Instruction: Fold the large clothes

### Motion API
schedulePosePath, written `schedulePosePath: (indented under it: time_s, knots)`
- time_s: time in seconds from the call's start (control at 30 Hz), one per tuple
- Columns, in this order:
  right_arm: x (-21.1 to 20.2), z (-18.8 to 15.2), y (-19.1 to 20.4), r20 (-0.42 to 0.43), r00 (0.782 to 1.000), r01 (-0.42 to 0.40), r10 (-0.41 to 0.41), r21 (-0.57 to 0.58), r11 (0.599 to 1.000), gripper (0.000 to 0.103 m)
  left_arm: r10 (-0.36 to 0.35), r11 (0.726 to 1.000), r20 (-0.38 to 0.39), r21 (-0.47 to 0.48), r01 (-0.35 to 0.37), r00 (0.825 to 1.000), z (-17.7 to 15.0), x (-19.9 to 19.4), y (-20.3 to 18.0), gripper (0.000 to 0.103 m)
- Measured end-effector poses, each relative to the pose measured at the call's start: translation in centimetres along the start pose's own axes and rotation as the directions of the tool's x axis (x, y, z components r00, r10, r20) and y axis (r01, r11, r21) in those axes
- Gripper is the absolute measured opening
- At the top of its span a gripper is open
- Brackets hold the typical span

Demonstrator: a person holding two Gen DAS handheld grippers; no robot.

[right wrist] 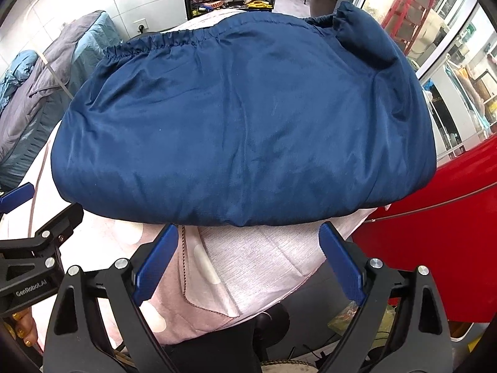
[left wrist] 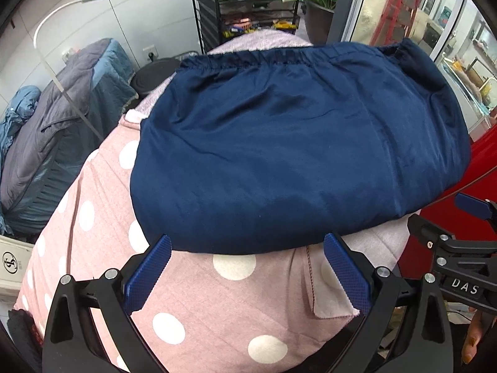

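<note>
Both jaws wide apart, so I'd slide left gripper [left wrist: 247,250] and right gripper [right wrist: 248,236] under the navy garment's [left wrist: 295,143] near edge, pinch evenly, then fold.

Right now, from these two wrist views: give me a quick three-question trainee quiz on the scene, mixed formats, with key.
1. True or false: the left gripper is shut on the navy garment.
2. Multiple choice: the garment's elastic band lies along which edge? A) the edge nearest the grippers B) the far edge C) hidden underneath
3. Fill in: the garment rests on a pink cloth printed with white ____.

Key
1. False. Both the left and the right gripper are open, at the garment's near edge, with nothing between the fingers.
2. B.
3. Dots.
</note>
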State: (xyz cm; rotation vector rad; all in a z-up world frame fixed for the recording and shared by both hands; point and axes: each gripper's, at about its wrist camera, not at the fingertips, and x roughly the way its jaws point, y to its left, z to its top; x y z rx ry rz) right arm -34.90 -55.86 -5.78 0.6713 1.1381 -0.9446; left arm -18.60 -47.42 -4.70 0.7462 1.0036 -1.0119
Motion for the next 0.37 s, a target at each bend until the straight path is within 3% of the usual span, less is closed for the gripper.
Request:
schedulePosePath:
  time_s: [0.2,0.37]
  knots:
    - [-0.14,0.18,-0.18,0.012,1.0,0.011,-0.011,0.002,1.0,0.091,0.01,1.0,-0.054,0.017,-0.009,0.998,0.13,0.63,-0.36,0.097]
    - [-0.17,0.25,-0.16,0.016,1.0,0.013,-0.013,-0.003,1.0,0.091,0.024,0.999,-0.046,0.029,-0.023,0.999,0.1,0.45,-0.58,0.097]
